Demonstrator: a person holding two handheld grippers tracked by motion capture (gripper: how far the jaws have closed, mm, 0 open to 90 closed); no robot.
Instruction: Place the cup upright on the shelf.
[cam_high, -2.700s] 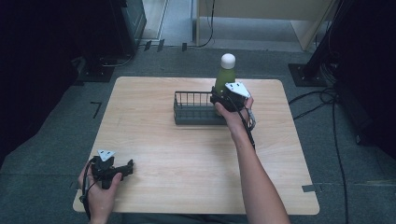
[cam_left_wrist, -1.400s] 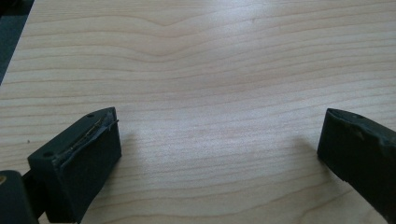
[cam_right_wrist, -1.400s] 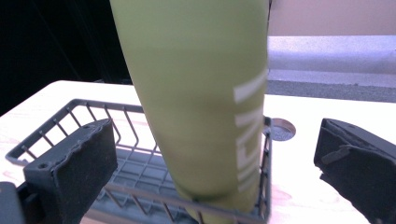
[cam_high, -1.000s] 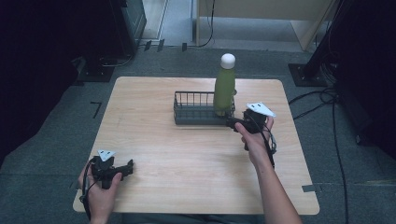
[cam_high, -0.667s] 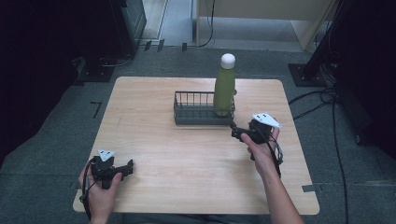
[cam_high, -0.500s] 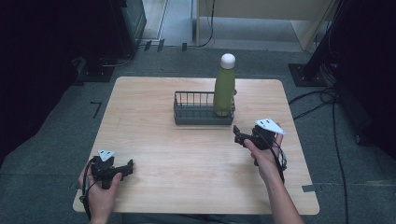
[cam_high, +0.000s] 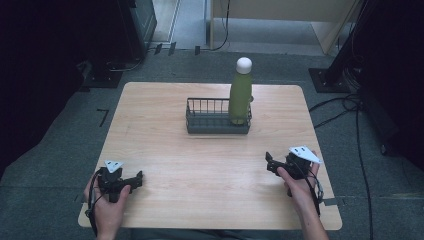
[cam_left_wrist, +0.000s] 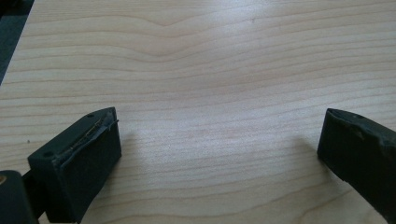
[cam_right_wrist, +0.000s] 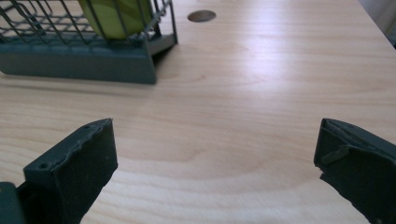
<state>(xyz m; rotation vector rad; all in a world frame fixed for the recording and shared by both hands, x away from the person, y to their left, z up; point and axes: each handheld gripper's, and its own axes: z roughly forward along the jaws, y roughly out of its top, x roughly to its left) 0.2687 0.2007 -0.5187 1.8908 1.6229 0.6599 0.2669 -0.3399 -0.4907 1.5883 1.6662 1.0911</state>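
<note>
Toward the far middle of the worktop stood a dark wire basket, and a green bottle with a white cap stood upright in its right end. The high view gave that whole layout: the left tool lay at the near left corner, held low over the wood, and the right tool sat near the right edge, well apart from the basket and the bottle. Both hands came in from the near side, each tool carrying a pale three-cornered plate on top.

The high view did not settle how the jaws stood; the two tool views did. In the left gripper view the left tool had its jaws spread wide, with nothing between them but bare wood grain. In the right gripper view the right tool was likewise wide and empty, its jaws hanging over plain wood.

The right gripper view also brought close what the high view kept small: the near right corner of the basket, the green bottom of the bottle behind the wires, and a round dark hole in the worktop just right of the basket. The bottle's cap lay outside that view, while the high view showed it plainly.
</note>
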